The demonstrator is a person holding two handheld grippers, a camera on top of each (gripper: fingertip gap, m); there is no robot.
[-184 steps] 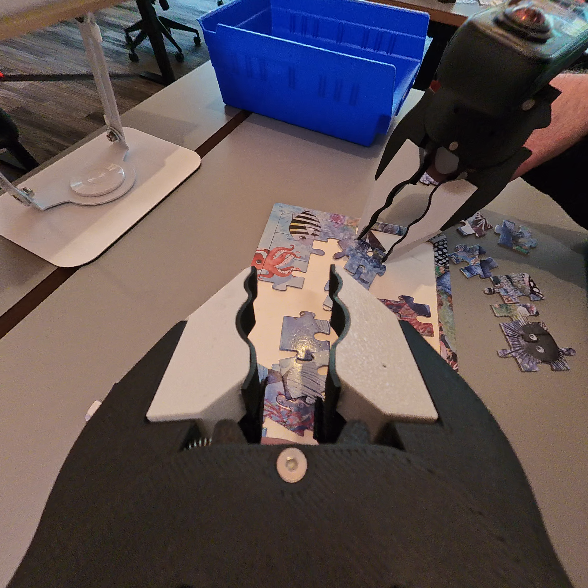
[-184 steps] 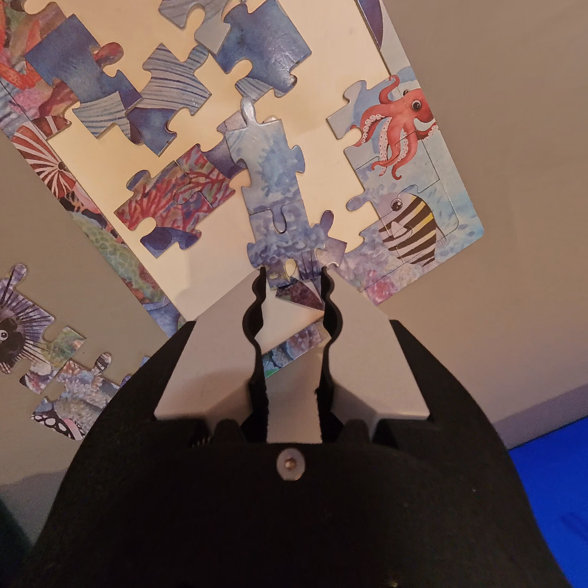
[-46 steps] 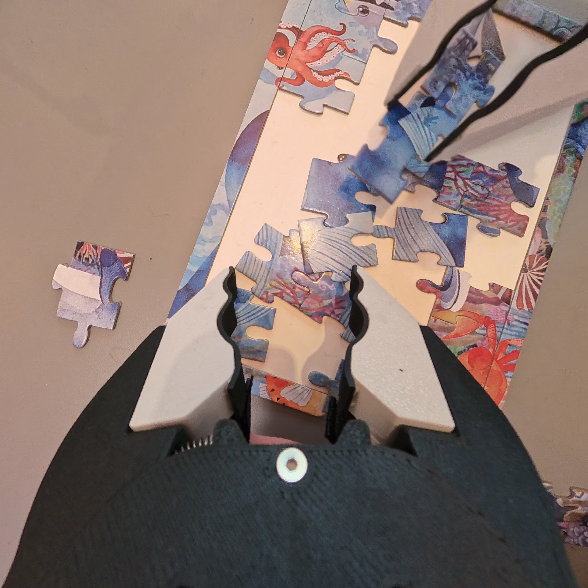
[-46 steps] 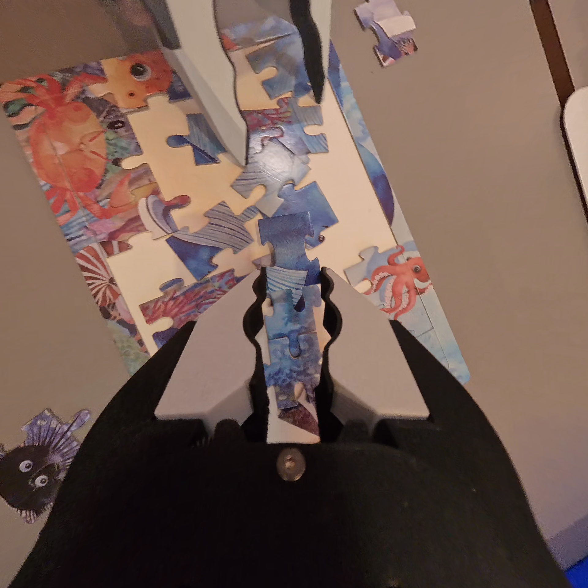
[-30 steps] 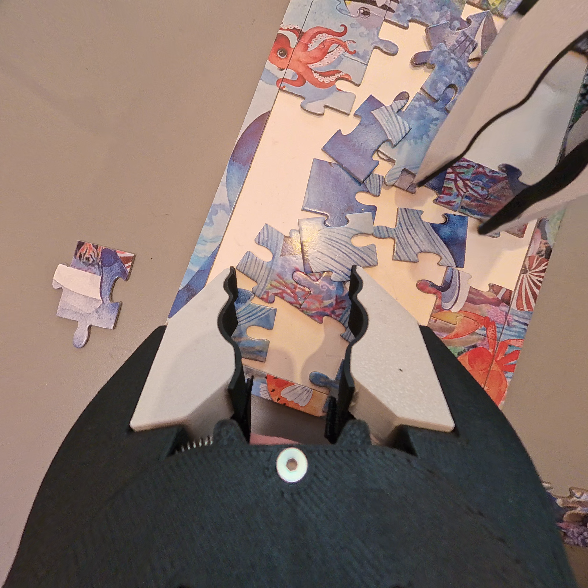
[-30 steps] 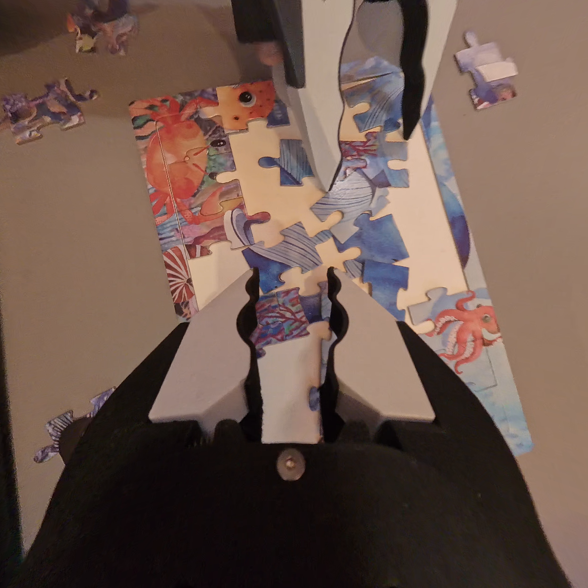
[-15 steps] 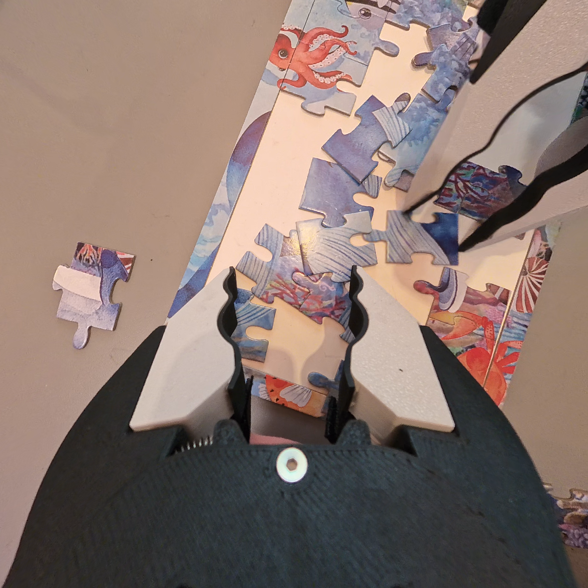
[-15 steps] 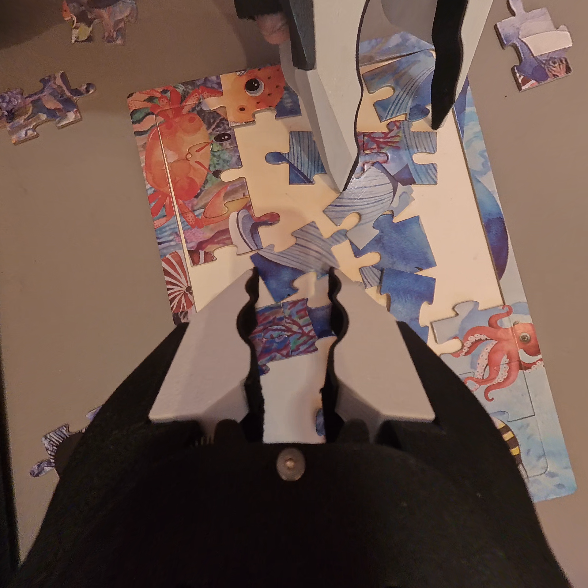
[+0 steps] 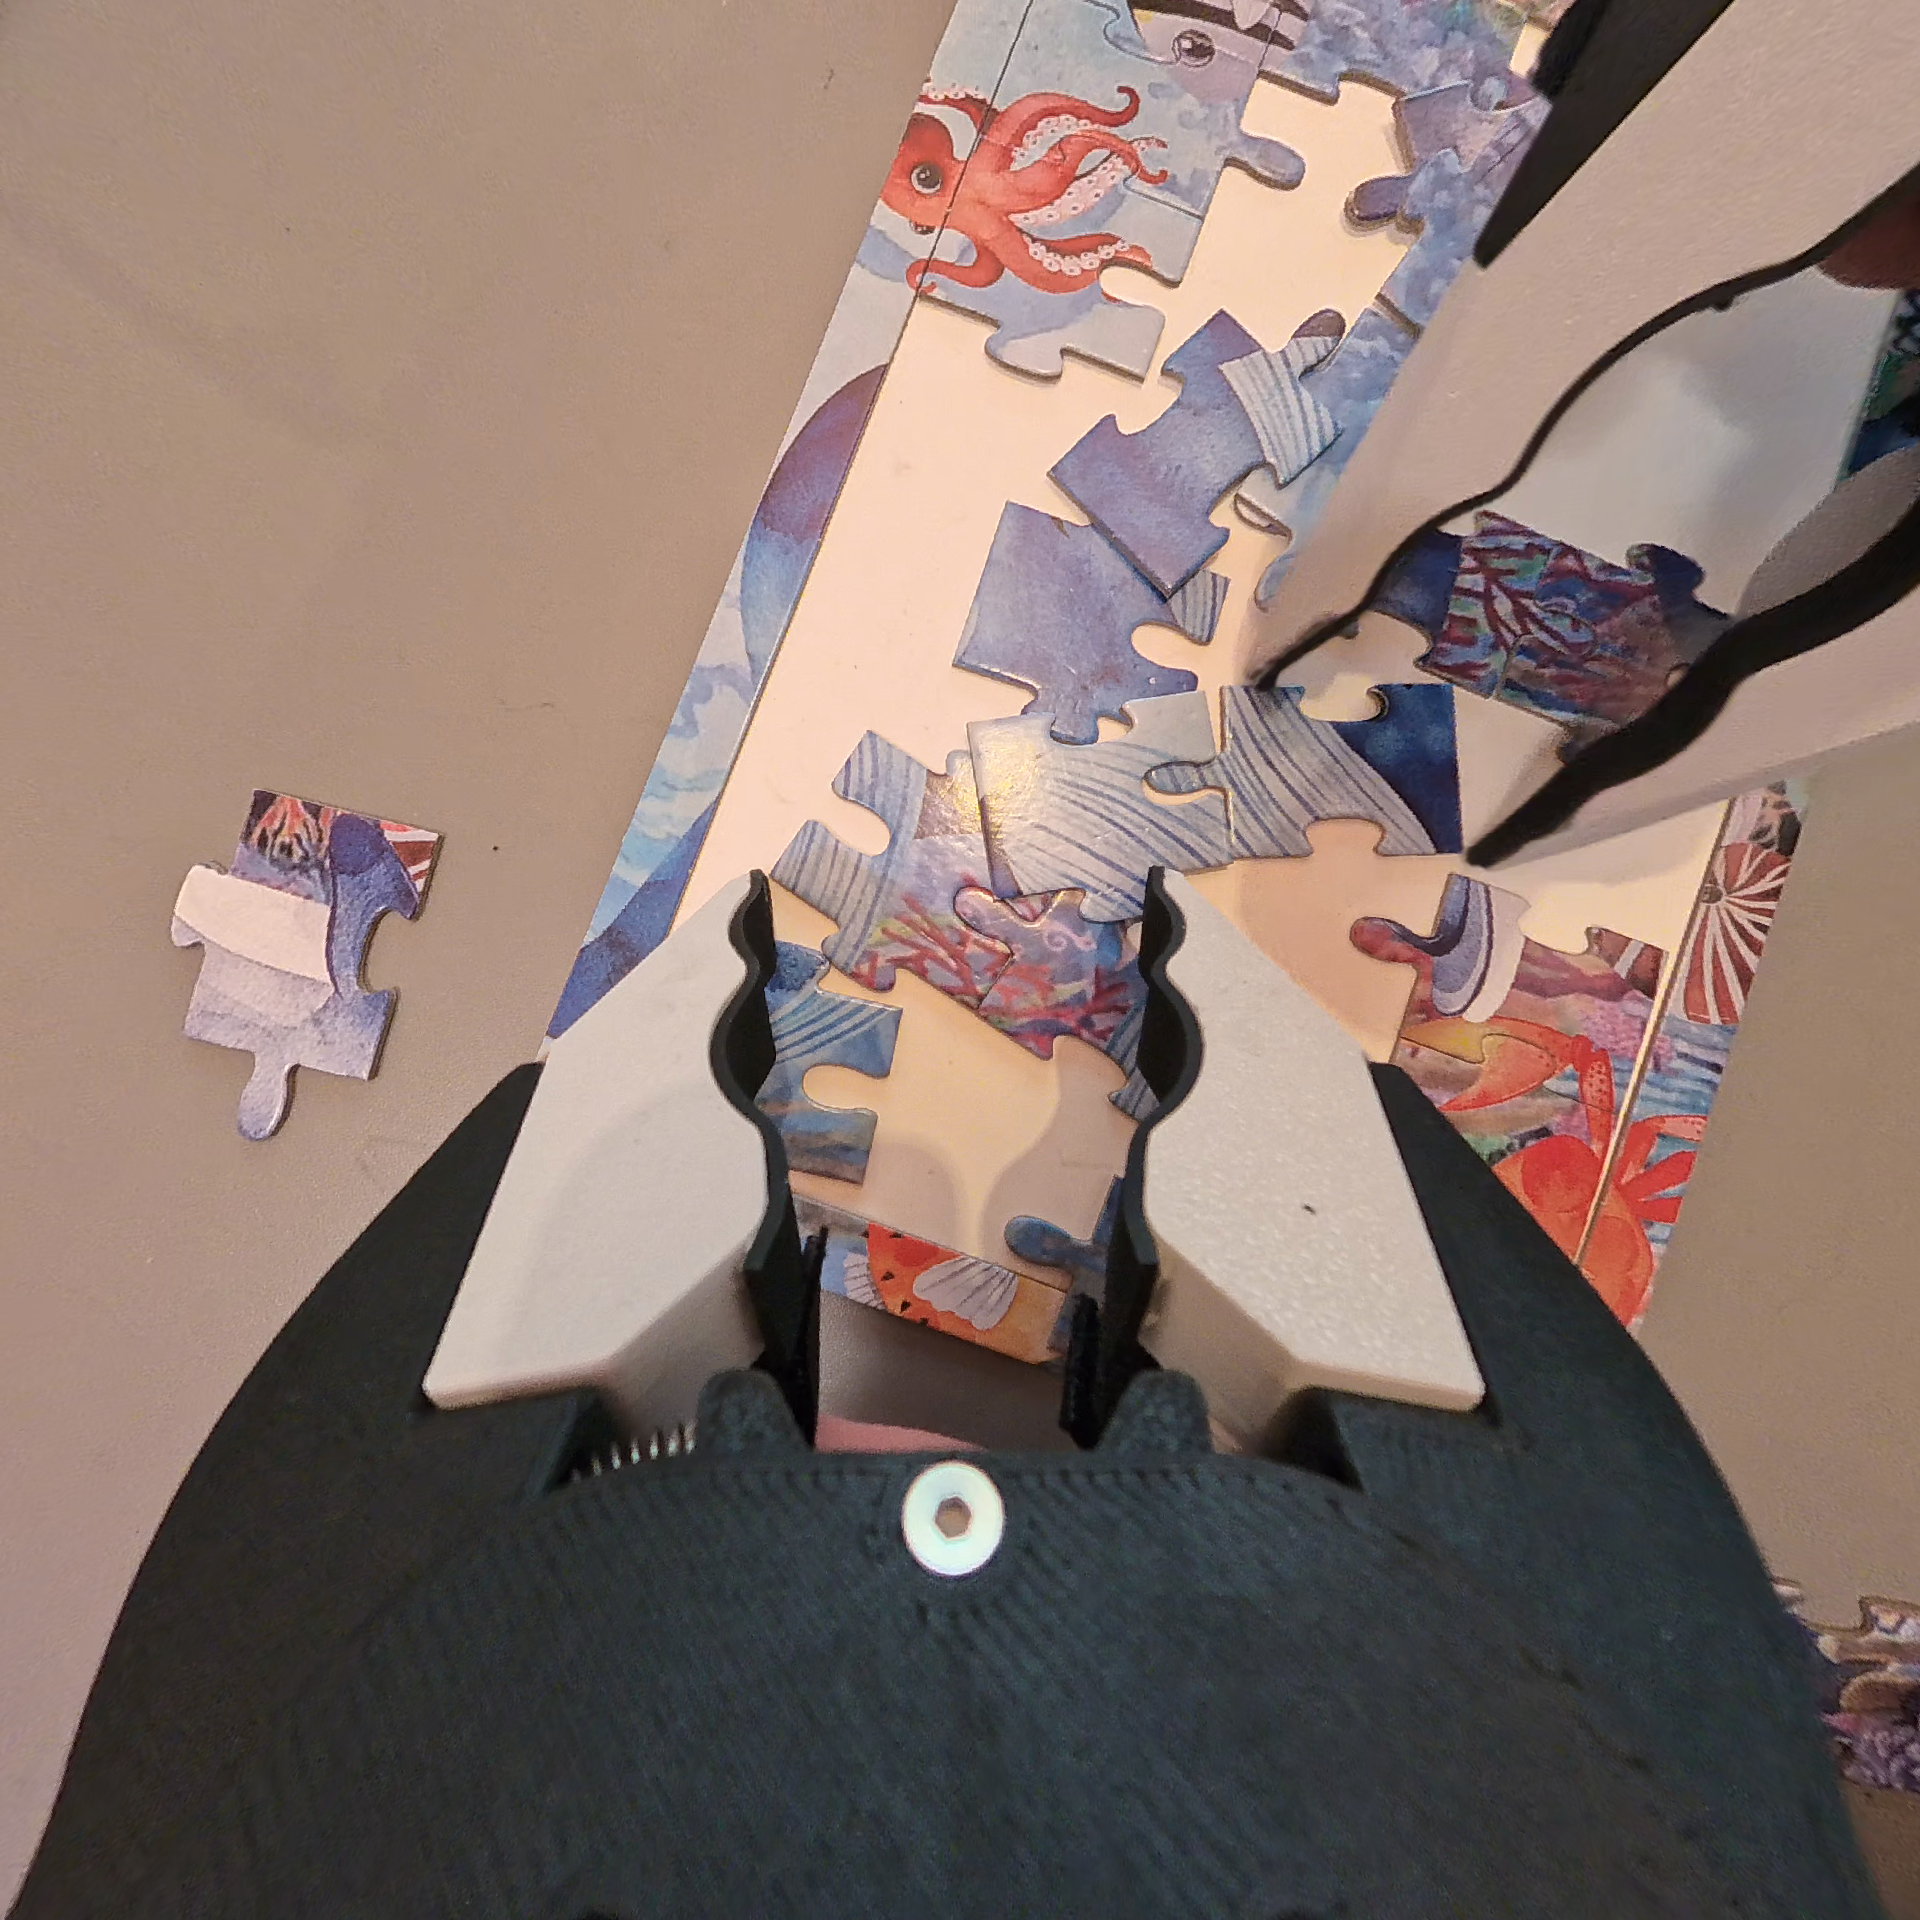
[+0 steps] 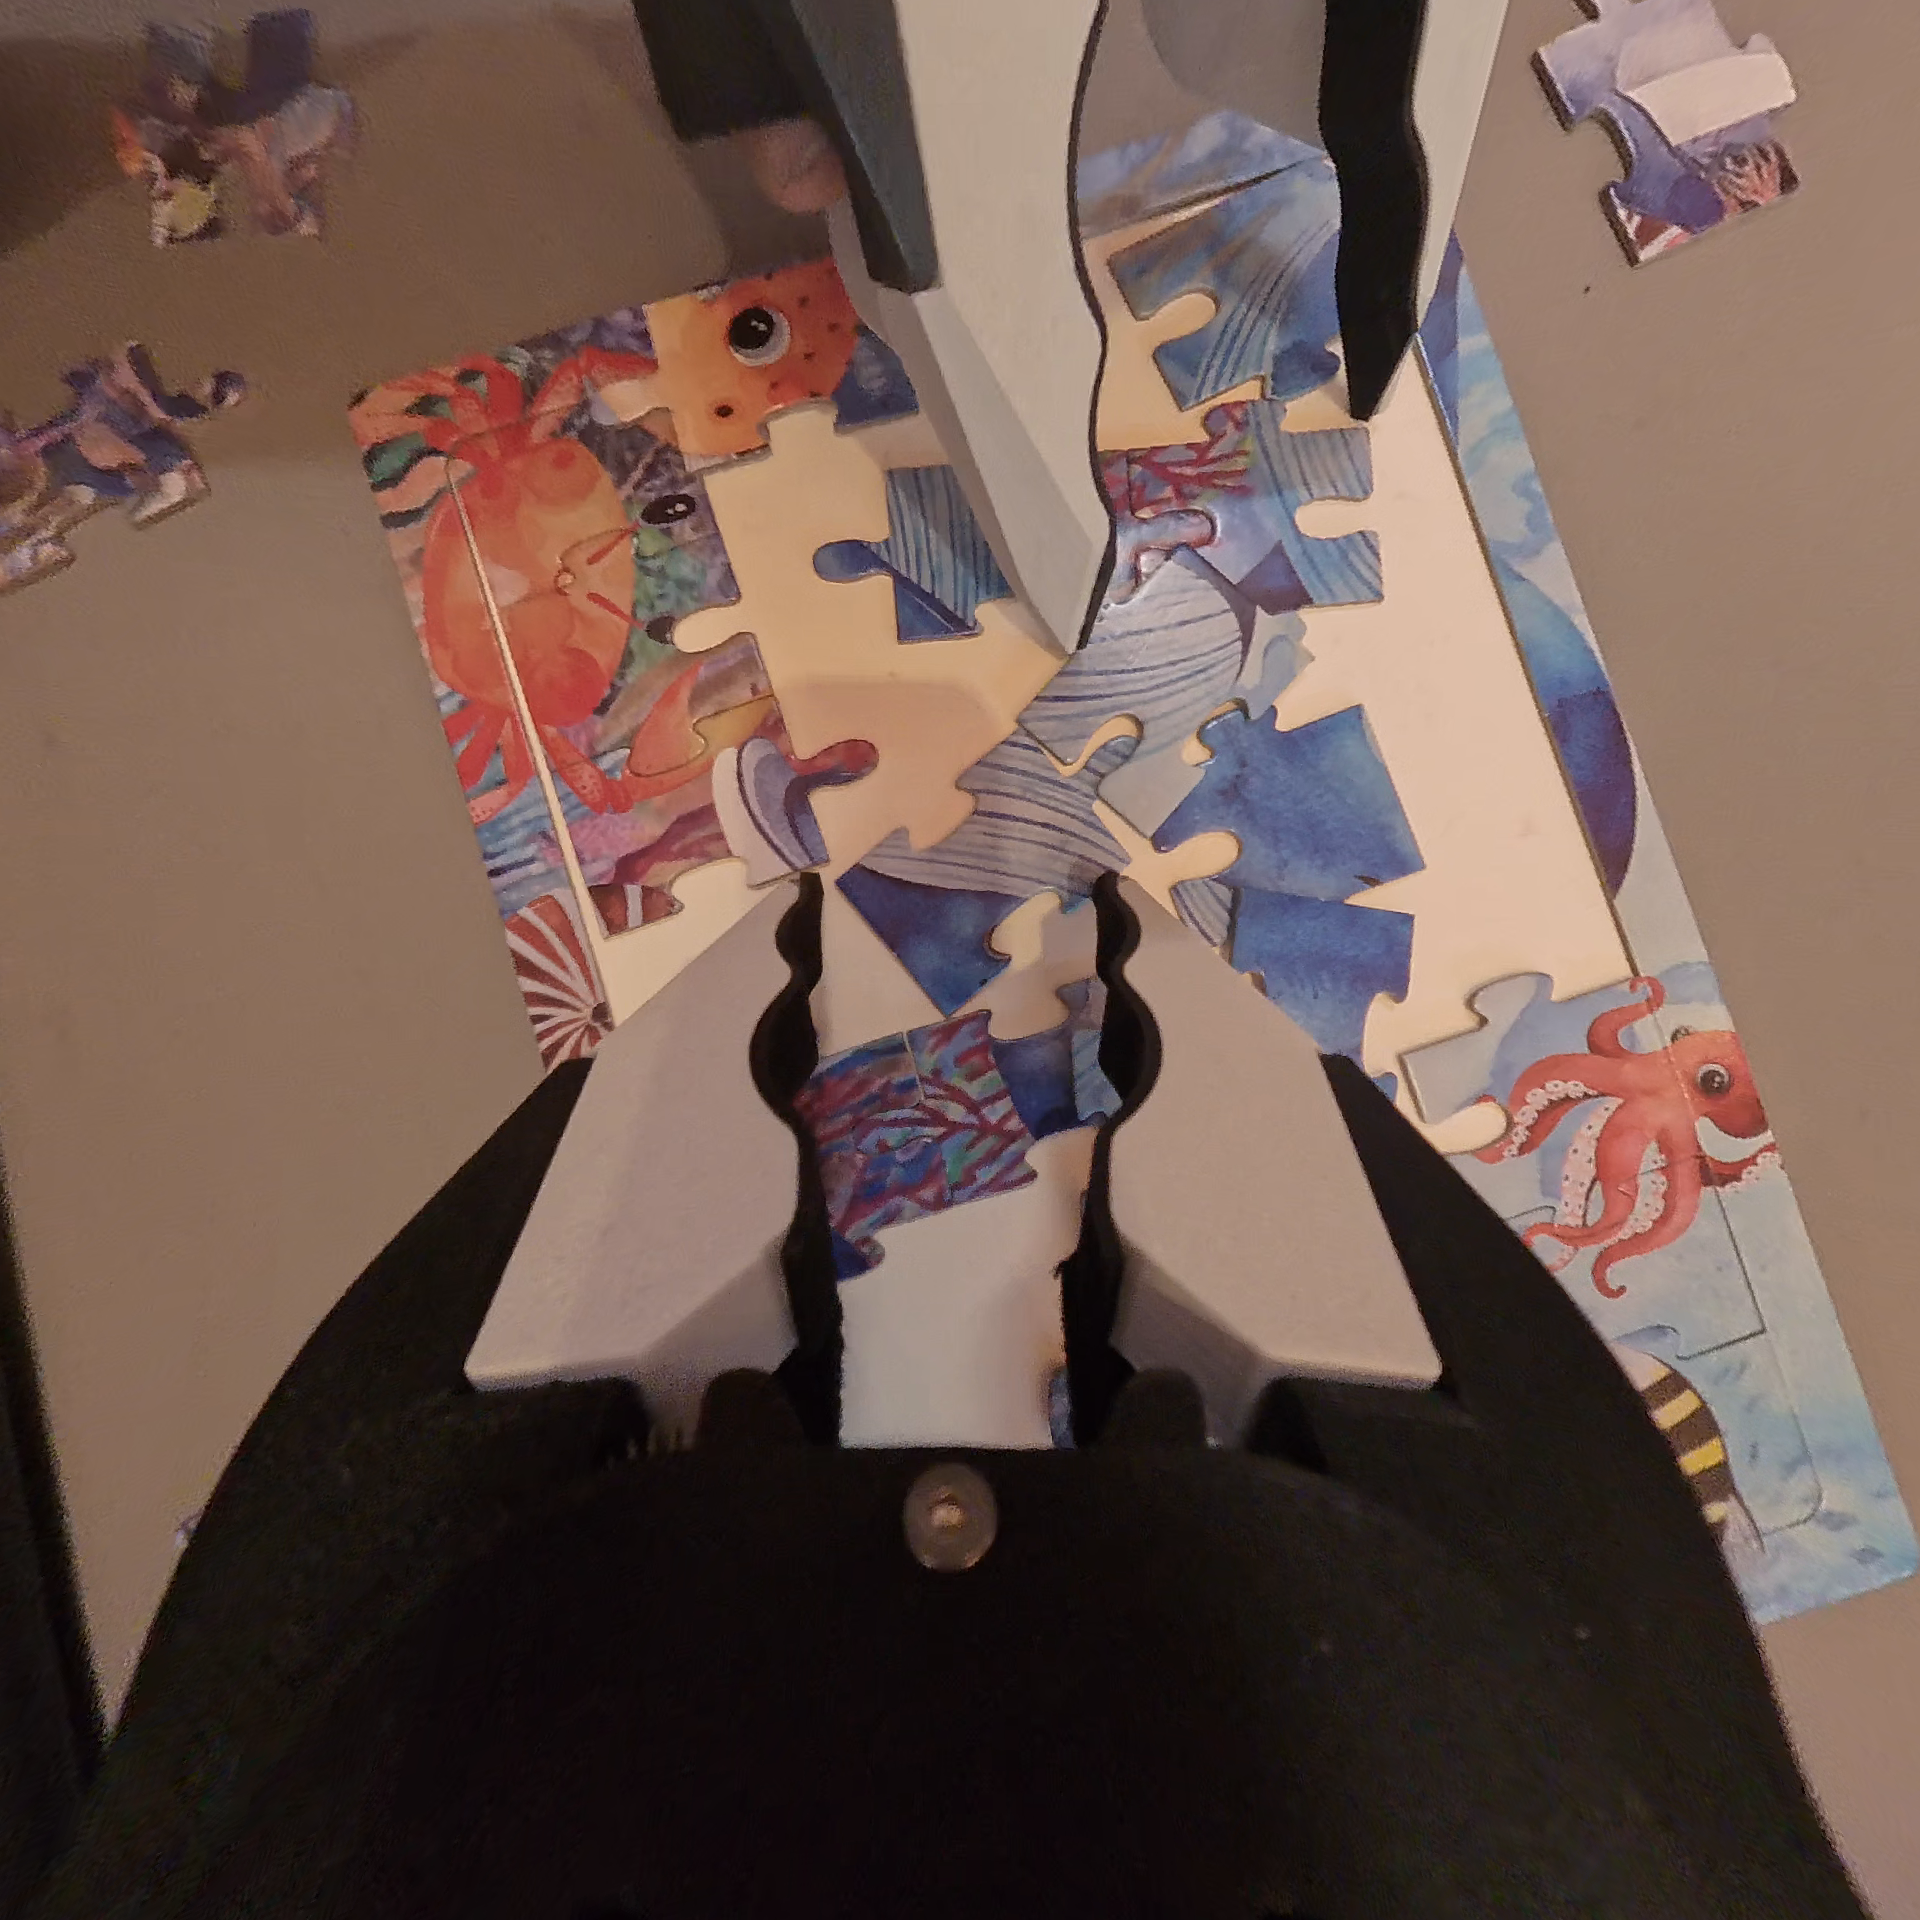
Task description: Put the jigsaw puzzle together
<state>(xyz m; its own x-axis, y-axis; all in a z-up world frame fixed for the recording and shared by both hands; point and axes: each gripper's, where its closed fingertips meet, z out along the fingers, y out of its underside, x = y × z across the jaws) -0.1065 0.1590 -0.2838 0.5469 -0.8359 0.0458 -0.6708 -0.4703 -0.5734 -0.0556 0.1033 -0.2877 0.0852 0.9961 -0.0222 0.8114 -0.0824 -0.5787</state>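
Note:
The puzzle board [image 9: 914, 499] lies on the tan table, with its cream base bare in the middle [image 10: 842, 675]. My right gripper [image 10: 956, 888] is open, its tips down on the board either side of a striped, dark-blue piece [image 9: 1320, 774]. That piece [image 10: 925, 935] touches a striped neighbour [image 9: 1070, 810]. The right gripper also shows in the left wrist view [image 9: 1371, 769]. My left gripper [image 9: 954, 883] is open and empty above the coral pieces [image 9: 997, 966] at one end of the board. It shows from the front in the right wrist view [image 10: 1224, 520].
An octopus section [image 9: 1018, 177] and a crab section [image 10: 540, 582] sit fitted in the frame. A loose piece with a white patch [image 9: 301, 956] lies on the table beside the board. More loose pieces [image 10: 104, 468] lie on the other side.
The right gripper let go of a chain of blue pieces, moved along the board to the striped dark-blue piece and slid it against its striped neighbour. The left gripper stayed still.

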